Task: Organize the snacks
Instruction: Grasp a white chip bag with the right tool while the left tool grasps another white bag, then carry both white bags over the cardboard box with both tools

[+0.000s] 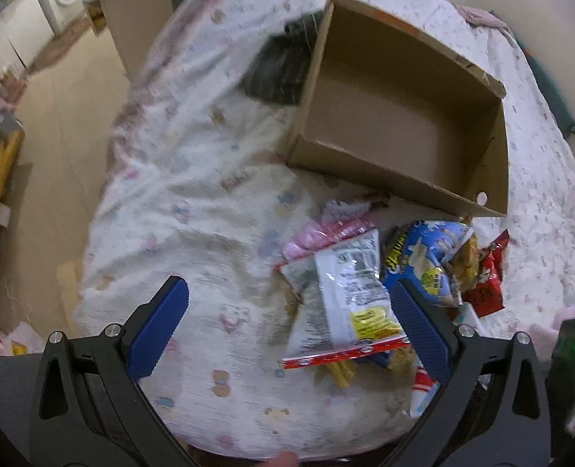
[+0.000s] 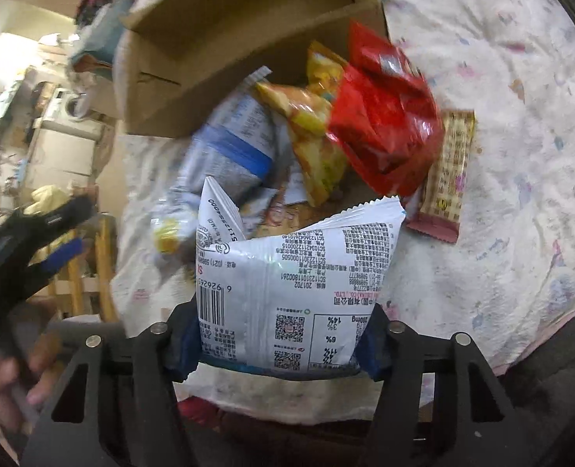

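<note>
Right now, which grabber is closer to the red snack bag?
Left, I think. The open left gripper hovers just beside the red snack bag. The right gripper, clamping a white snack bag, sits farther back.

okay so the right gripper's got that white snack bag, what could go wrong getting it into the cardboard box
1. The right gripper pinches only the bottom edge of the white bag, so the puffy pack could slip or swing loose.
2. The red bag and yellow bag lean against the cardboard box wall; a low pass might snag them.
3. The box sits on soft bedding and may tip.
</note>
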Demonstrator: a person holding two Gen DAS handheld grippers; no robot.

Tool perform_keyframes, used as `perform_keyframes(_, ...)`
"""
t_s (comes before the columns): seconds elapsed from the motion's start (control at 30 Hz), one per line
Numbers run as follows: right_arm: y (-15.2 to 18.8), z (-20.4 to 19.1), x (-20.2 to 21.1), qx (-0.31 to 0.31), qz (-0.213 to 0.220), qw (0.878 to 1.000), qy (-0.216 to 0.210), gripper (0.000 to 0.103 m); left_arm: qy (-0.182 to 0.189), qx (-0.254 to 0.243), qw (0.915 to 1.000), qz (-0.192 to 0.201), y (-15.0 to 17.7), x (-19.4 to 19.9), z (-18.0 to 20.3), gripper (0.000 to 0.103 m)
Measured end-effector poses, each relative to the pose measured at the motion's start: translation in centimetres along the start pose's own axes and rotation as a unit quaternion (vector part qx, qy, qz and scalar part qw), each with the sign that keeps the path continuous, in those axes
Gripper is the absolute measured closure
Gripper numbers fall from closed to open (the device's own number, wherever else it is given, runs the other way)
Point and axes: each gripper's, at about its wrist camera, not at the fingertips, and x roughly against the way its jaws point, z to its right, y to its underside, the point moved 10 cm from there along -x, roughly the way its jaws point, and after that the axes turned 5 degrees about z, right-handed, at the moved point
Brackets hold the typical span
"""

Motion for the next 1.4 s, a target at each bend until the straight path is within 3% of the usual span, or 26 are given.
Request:
perform_keyframes(0.2,-3.5,-2.8,5.6,0.069,0.075,0.994,-0.041,0.039,0.014,0.010,0.9984,-0.054,1.1,-3.2,1.4,0.001)
perform_keyframes(0.37,-5.8,-2.8,6.8,0.084,0.101,0.990,-0.047,0.039,0.022,0.042,0.9943,-0.096,2.0,-5.9,1.8,0.007)
perform_keyframes(0.47,-5.9,-1.7,6.0,0.085,0.111,0.989,-0.040,0.039,0.017,0.039,0.9941,-0.100,2.3,-6.7,2.1,0.013)
perform_keyframes(0.6,-5.9,2.0,5.6,0.071,0.131,0.989,0.015,0.039,0.016,0.023,0.9945,-0.101,2.9,-7.3,2.6,0.015)
perform_keyframes(0.67,-6.4,3.0,5.6,0.065,0.136,0.988,0.025,0.039,0.017,0.017,0.9943,-0.103,3.4,-7.7,2.7,0.022)
perform_keyframes(0.73,-6.6,3.3,5.9,0.057,0.140,0.988,0.013,0.039,0.023,0.021,0.9928,-0.116,4.0,-8.2,2.8,0.041)
perform_keyframes(0.77,-6.7,3.4,5.9,0.055,0.141,0.988,0.013,0.039,0.023,0.021,0.9928,-0.116,4.1,-8.2,2.8,0.043)
perform_keyframes(0.8,-6.8,3.5,5.9,0.051,0.140,0.989,0.013,0.039,0.022,0.017,0.9935,-0.111,4.2,-8.1,2.8,0.050)
perform_keyframes(0.93,-6.7,3.4,5.6,0.048,0.136,0.990,0.010,0.039,0.009,-0.015,0.9966,-0.081,3.7,-6.5,3.0,0.056)
perform_keyframes(1.17,-7.0,3.3,5.8,0.047,0.141,0.989,0.001,0.039,-0.017,-0.041,0.9990,0.002,1.9,-0.9,1.6,0.057)
perform_keyframes(1.4,-8.1,1.1,7.1,0.071,0.149,0.986,-0.004,0.039,-0.028,-0.083,0.9942,0.063,-1.2,2.6,3.6,0.057)
